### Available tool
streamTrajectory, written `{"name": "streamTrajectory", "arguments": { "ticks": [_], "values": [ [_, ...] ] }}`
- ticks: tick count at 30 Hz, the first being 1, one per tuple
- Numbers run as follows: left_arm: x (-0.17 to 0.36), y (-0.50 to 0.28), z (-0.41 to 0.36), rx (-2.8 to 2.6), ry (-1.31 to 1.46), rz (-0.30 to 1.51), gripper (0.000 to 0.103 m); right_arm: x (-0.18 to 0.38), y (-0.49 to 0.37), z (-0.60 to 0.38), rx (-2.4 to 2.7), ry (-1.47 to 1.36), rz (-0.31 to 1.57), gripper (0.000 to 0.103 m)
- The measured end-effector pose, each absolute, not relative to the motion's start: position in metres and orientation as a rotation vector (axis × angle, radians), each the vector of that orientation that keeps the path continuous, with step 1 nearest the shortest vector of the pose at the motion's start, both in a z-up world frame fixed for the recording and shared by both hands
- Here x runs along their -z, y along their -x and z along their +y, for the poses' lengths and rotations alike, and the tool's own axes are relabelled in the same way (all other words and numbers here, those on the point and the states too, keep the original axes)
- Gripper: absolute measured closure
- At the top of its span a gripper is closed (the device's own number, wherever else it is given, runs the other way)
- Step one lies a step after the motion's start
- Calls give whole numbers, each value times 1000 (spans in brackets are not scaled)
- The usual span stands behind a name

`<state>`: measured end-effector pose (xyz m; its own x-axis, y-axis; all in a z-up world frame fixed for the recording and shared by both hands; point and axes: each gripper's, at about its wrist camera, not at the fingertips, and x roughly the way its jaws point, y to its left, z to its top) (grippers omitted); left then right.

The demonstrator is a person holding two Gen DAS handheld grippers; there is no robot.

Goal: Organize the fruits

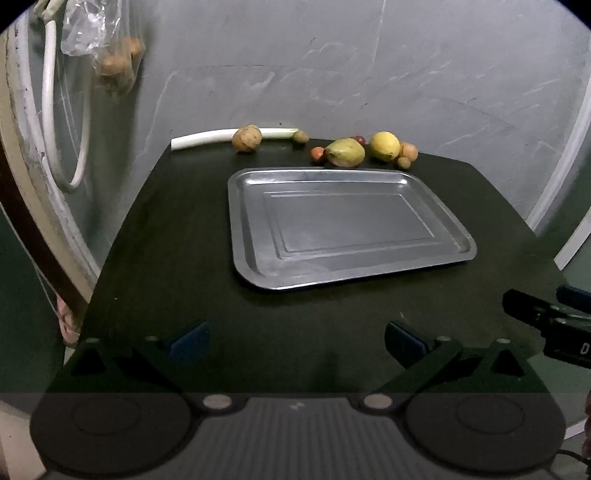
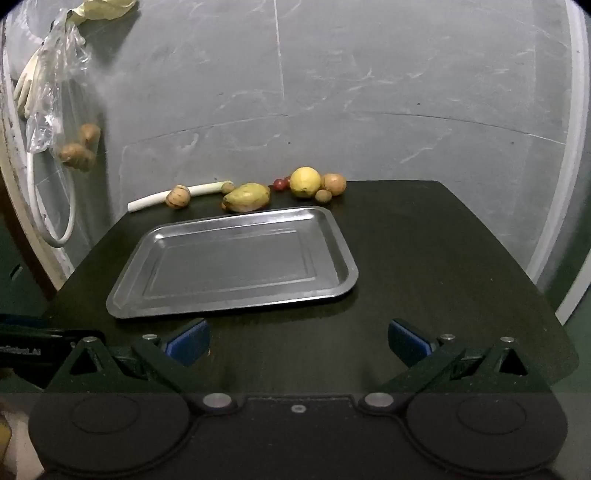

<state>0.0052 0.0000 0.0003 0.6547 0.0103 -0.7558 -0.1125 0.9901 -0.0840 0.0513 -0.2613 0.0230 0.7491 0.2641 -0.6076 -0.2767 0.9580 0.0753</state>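
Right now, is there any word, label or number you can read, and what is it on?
"D": a single white character on the right gripper body; the rest is cut off.
White lettering on the left gripper body: too blurred to read.
Nothing on the tray or fruit.

Your tray (image 1: 255,258) is bare metal, brushed-looking, semi-glossy, with a shiny rolled rim. The worktop (image 1: 166,240) is dark, matt, faint wood grain. Your left hand-held gripper (image 1: 295,341) is matt black plastic with blue pads (image 1: 404,338) that look rubbery; the right hand-held gripper (image 2: 297,339) is the same. At the worktop's far edge, the lemon (image 1: 385,146) has smooth, slightly glossy skin, and the potato (image 1: 246,138) is dull and rough. The wall (image 1: 369,74) is smooth grey stone-look tile; the bag (image 1: 92,33) is clear crinkled plastic.
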Motion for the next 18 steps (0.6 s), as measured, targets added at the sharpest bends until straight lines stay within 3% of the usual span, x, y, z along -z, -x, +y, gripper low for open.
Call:
{"name": "streamTrajectory", "arguments": {
  "ticks": [18],
  "values": [
    [-5,-107,22,-143,163,871,1,-40,-176,-243,-545,5,740,1]
  ]
}}
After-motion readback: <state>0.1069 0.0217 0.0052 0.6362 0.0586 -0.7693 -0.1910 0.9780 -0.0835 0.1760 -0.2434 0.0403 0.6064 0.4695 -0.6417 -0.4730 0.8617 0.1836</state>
